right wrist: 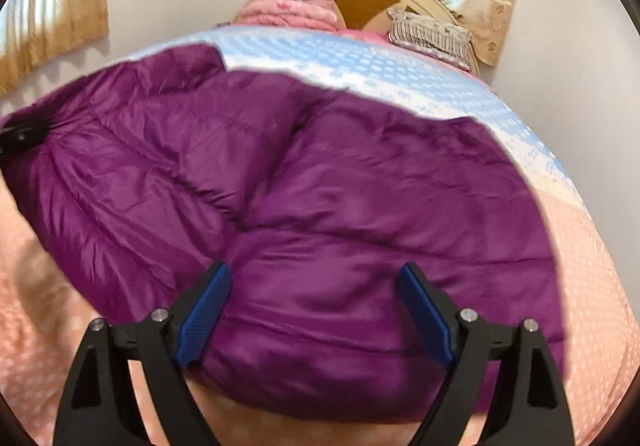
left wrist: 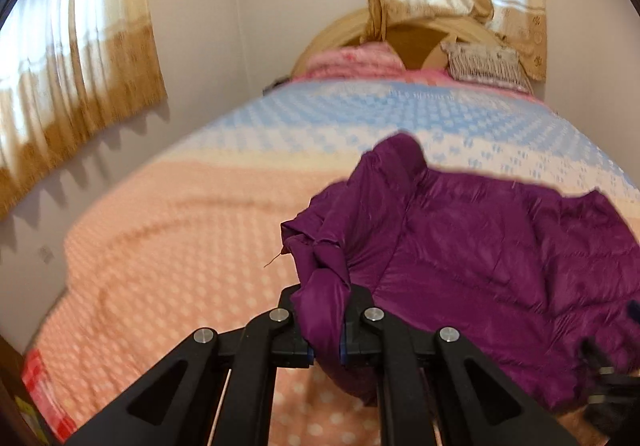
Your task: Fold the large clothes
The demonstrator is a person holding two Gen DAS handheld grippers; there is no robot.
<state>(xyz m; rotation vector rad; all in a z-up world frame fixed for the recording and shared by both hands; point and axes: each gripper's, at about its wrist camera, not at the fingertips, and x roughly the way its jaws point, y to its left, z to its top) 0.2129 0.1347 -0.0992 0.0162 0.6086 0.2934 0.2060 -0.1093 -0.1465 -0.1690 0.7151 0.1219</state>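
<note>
1. Left tool (left wrist: 323,320): jaws narrow, clamped on a bunched fold of the purple puffer jacket (left wrist: 480,238). Fabric fills the gap between the pads and bulges out ahead of the tips.
2. Right tool (right wrist: 314,316): jaws wide, blue pads (right wrist: 204,320) well apart. Jacket fabric lies in the gap between them, but no pinch is visible; looks unheld on this side.
3. Jacket position: spread on the bed (left wrist: 168,230), on the peach dotted blanket, far edge reaching the blue-and-white section. From the left tool, the bulk lies ahead and to the right; from the right tool, directly ahead and under the tips, stretching left.
4. Long axis: runs roughly side to side across both views, so the two tools sit near opposite ends of the near edge. In the right wrist view the left tool shows as a dark shape at the jacket's far left end.
5. Key relation, my judgement: left end is gripped and looks raised off the blanket; right end has no grip yet. Right tool is the nearer one to the free hem, which is just at its tips. The next move probably needs it to shut on that edge so both ends travel together.
6. Risk: slick, puffy shell may slip from a shallow pinch.
7. Background: pillows (left wrist: 486,66), headboard and curtains (left wrist: 80,86) far ahead, not involved.
</note>
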